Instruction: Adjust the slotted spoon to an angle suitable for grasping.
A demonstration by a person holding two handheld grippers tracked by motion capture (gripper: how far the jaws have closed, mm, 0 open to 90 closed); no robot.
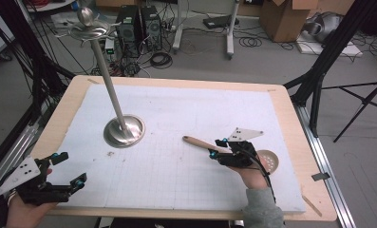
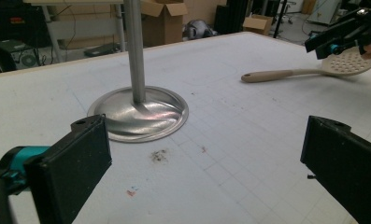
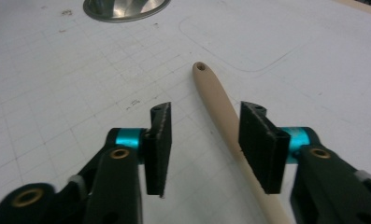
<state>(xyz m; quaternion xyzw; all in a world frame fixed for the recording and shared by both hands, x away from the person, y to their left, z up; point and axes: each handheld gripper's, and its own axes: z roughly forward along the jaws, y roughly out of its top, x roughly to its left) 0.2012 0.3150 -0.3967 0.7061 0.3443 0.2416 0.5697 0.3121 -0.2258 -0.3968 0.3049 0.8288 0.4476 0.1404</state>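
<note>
A beige slotted spoon (image 1: 198, 142) lies on the white gridded mat (image 1: 176, 114), handle pointing left and its round perforated head (image 1: 268, 160) to the right. My right gripper (image 1: 216, 147) is open and straddles the handle (image 3: 216, 100), which runs between the jaws close to the right one; I cannot tell whether it touches. My left gripper (image 1: 70, 167) is open and holds nothing near the mat's front left corner. In the left gripper view its jaws (image 2: 206, 172) stand wide apart, with the spoon (image 2: 286, 73) and the right gripper (image 2: 335, 44) far off at the upper right.
A tall metal stand (image 1: 124, 130) with a round base and a hooked top (image 1: 87, 26) rises left of centre; its base (image 2: 139, 113) is ahead of the left gripper. Small stains (image 2: 159, 156) mark the mat. The wooden table edge (image 1: 290, 123) frames the mat.
</note>
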